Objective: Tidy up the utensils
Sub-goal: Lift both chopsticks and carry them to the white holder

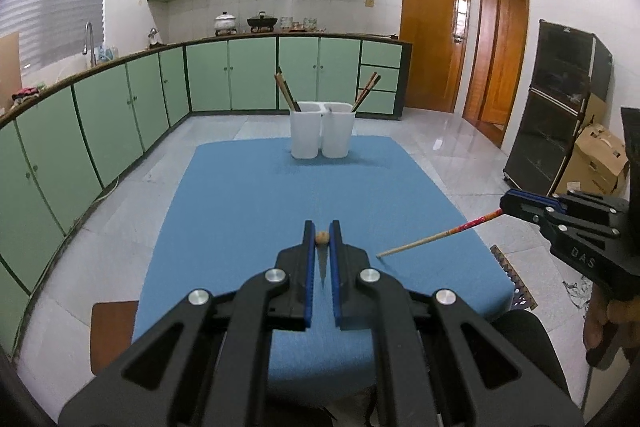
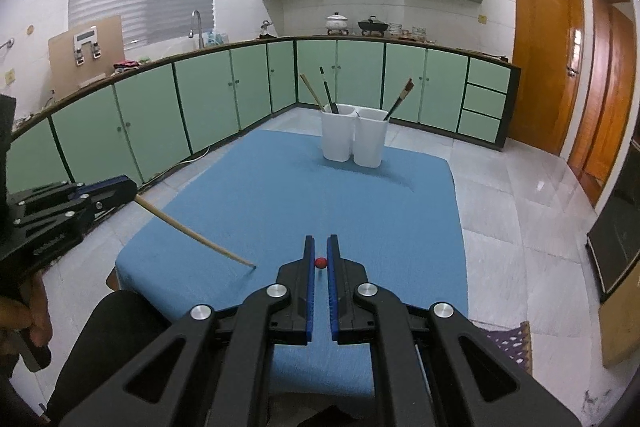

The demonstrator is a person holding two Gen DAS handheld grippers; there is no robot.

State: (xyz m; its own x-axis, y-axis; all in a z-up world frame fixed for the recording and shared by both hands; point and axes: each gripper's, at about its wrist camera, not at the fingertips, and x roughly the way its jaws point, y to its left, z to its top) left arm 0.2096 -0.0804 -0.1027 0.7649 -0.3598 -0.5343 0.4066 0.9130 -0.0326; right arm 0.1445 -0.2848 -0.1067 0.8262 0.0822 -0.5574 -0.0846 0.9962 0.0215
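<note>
White letters "DAS" mark the right tool, clamped on a red-patterned wooden chopstick; the left tool clamps a plain wooden chopstick.

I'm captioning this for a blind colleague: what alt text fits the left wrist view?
The left gripper is shut on a plain wooden chopstick seen end-on above a blue-covered table. To its right, the right gripper holds a red-patterned chopstick; two white holders with chopsticks stand beyond.
</note>
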